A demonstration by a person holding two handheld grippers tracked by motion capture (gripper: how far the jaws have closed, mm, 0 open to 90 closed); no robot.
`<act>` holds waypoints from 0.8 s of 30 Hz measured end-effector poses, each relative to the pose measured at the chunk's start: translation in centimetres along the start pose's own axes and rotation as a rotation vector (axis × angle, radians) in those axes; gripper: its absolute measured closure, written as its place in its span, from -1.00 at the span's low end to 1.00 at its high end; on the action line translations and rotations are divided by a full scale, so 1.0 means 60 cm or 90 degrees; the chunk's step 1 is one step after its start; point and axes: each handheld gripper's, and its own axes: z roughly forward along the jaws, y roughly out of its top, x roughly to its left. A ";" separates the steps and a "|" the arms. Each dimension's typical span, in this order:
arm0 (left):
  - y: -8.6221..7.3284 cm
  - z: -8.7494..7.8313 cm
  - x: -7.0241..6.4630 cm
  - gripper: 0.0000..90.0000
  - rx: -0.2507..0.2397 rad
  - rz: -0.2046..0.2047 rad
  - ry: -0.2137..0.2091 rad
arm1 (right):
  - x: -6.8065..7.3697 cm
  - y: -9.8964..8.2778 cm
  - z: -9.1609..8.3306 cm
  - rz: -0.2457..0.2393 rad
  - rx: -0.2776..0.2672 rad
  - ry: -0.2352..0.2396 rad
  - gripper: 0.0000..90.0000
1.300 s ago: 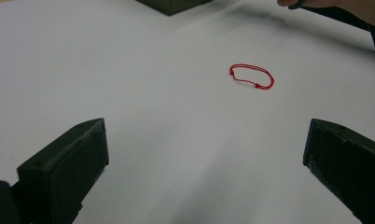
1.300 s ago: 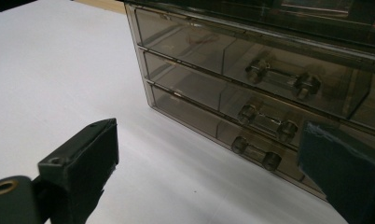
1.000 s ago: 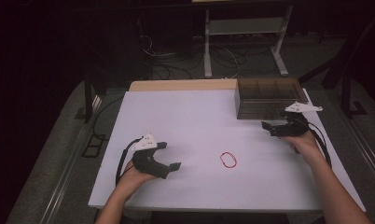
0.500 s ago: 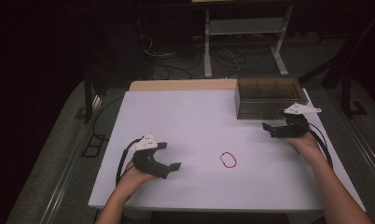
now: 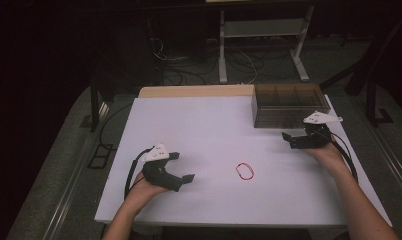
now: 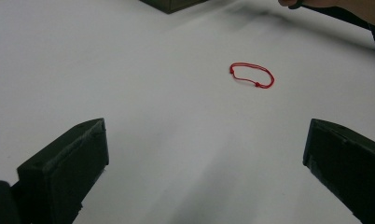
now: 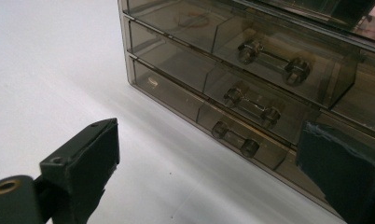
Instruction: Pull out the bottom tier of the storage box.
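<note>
The red string loop (image 5: 245, 171) lies flat on the white desk (image 5: 214, 125), its landmark here for everything else. In the left gripper view the loop (image 6: 251, 75) sits ahead of the fingers and a little to their right, well apart from both, with bare desk (image 6: 129, 84) all around it.

The left gripper (image 5: 181, 167) rests near the loop on its left side in the high view, held in the person's left hand (image 5: 144, 189); its fingers (image 6: 64, 172) stand wide apart and hold nothing.

The right gripper (image 5: 289, 139) is well apart from the loop, beyond it and to its right, held in the right hand (image 5: 329, 152). Its fingers (image 7: 83, 158) are also spread apart and empty, pointed at the smoky clear drawer box (image 5: 289, 105), which stands farther from the loop at the desk's far right. In the right gripper view the box (image 7: 251, 84) shows 3 stacked drawers, each with a clear bar handle, and the lowest handle (image 7: 230, 139) lies between the fingers, not touched
</note>
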 end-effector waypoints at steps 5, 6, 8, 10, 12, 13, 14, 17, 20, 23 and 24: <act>0.000 -0.001 0.001 -1.00 0.001 0.001 0.003 | 0.003 0.000 -0.001 -0.015 -0.001 -0.005 -0.86; 0.000 -0.001 0.001 -1.00 -0.001 -0.001 0.003 | 0.003 0.000 -0.001 -0.017 0.000 -0.006 -0.86; 0.002 -0.001 0.002 -1.00 -0.002 0.000 0.002 | 0.004 -0.001 -0.001 -0.021 0.003 -0.010 -0.86; 0.001 -0.001 0.002 -1.00 0.000 0.000 0.002 | 0.004 -0.002 -0.002 -0.028 0.005 -0.014 -0.86; 0.000 -0.002 0.002 -1.00 0.001 0.000 0.004 | 0.004 -0.002 -0.002 -0.029 0.006 -0.015 -0.86; 0.000 -0.002 0.002 -1.00 0.000 0.000 0.004 | 0.004 -0.002 -0.002 -0.031 0.005 -0.017 -0.86; 0.000 -0.002 0.002 -1.00 0.000 0.001 0.004 | 0.005 -0.001 -0.003 -0.033 0.005 -0.020 -0.86; 0.000 -0.002 0.001 -1.00 0.000 0.002 0.004 | 0.005 0.000 -0.003 -0.036 0.003 -0.024 -0.86; 0.001 -0.002 0.001 -1.00 -0.001 0.001 0.003 | 0.005 0.000 -0.004 -0.040 0.001 -0.028 -0.86; 0.002 -0.001 0.002 -1.00 -0.002 -0.001 0.003 | 0.004 -0.001 -0.004 -0.039 0.003 -0.030 -0.86; 0.002 -0.001 0.001 -1.00 -0.001 0.001 0.003 | 0.004 -0.001 -0.004 -0.041 0.003 -0.031 -0.86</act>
